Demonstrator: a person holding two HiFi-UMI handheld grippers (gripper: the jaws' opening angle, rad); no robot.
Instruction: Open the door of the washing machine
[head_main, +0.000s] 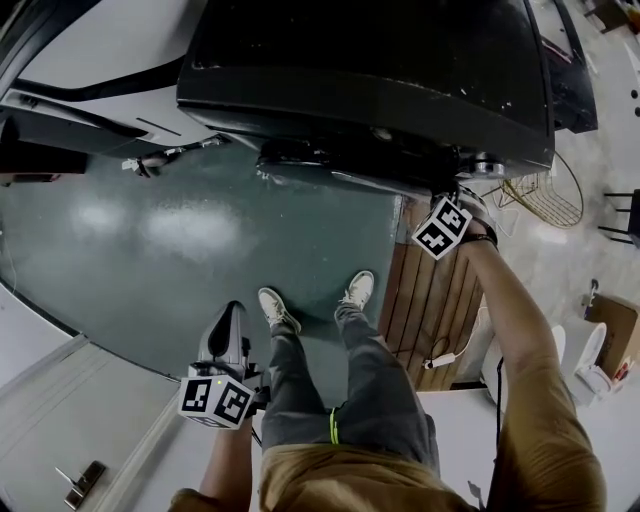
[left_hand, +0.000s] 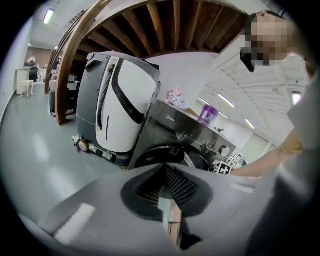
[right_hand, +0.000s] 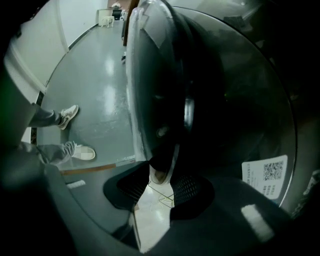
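The dark washing machine (head_main: 380, 70) fills the top of the head view and stands mid-frame in the left gripper view (left_hand: 175, 132), its round door (left_hand: 160, 155) facing me. My right gripper (head_main: 447, 200) reaches steeply down to the right side of the machine's front. In the right gripper view the domed dark door (right_hand: 165, 75) runs down into the jaws. My right gripper (right_hand: 162, 167) stands narrowly apart with a dark bit of the door's edge (right_hand: 161, 160) gripped at the tips. My left gripper (head_main: 231, 312) hangs low over the floor, away from the machine; its jaws (left_hand: 164, 167) are shut and hold nothing.
A white and grey floor-cleaning machine (left_hand: 112, 100) stands left of the washer. Bottles (left_hand: 207, 114) sit on the washer's top. A wooden slat board (head_main: 435, 300) lies by my right foot (head_main: 358, 290). A wire basket (head_main: 550, 195) is at the right. The floor (head_main: 200, 230) is green.
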